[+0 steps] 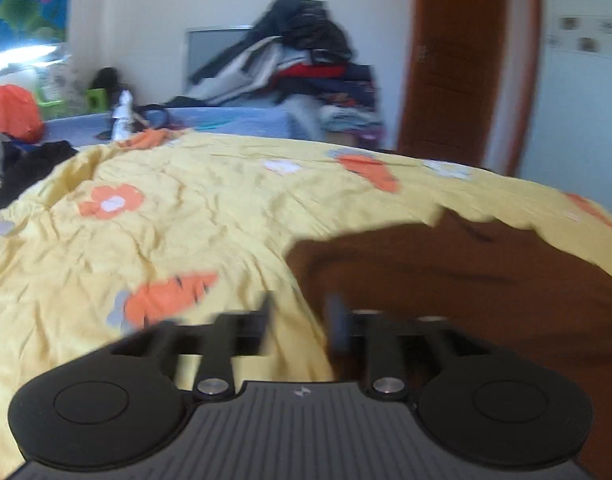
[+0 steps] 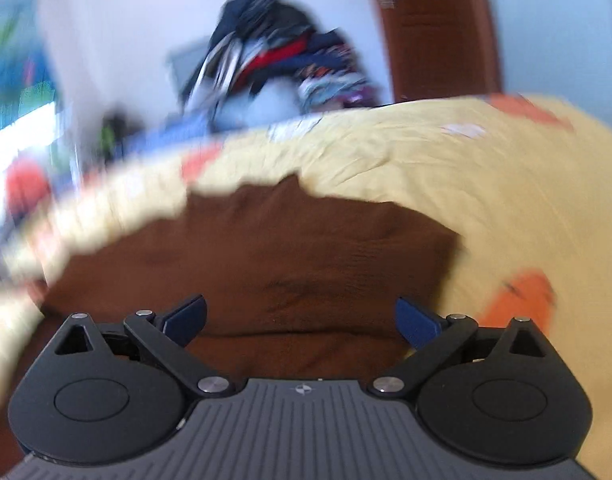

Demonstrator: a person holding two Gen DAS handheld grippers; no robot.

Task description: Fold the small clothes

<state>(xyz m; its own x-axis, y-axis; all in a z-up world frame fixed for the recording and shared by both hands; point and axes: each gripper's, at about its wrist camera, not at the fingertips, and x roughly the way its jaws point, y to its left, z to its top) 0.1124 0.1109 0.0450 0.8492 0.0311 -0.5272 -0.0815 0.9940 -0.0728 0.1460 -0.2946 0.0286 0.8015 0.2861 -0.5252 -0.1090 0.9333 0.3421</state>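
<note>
A brown knitted garment (image 1: 446, 264) lies on a yellow bedspread printed with orange carrots and flowers (image 1: 194, 208). My left gripper (image 1: 300, 320) hangs over the garment's left edge, its jaws partly apart with nothing between them. In the right wrist view the same brown garment (image 2: 290, 256) fills the middle, folded with a straight edge near the fingers. My right gripper (image 2: 300, 316) stands wide open just above it, blue fingertips (image 2: 188, 314) well apart and empty. Both views are motion-blurred.
A tall pile of dark and red clothes (image 1: 306, 64) sits on a blue-covered surface (image 1: 234, 120) beyond the bed. A brown door (image 1: 462, 60) stands at the right. An orange bag (image 1: 12, 112) and dark clothes (image 1: 22, 168) lie at the far left.
</note>
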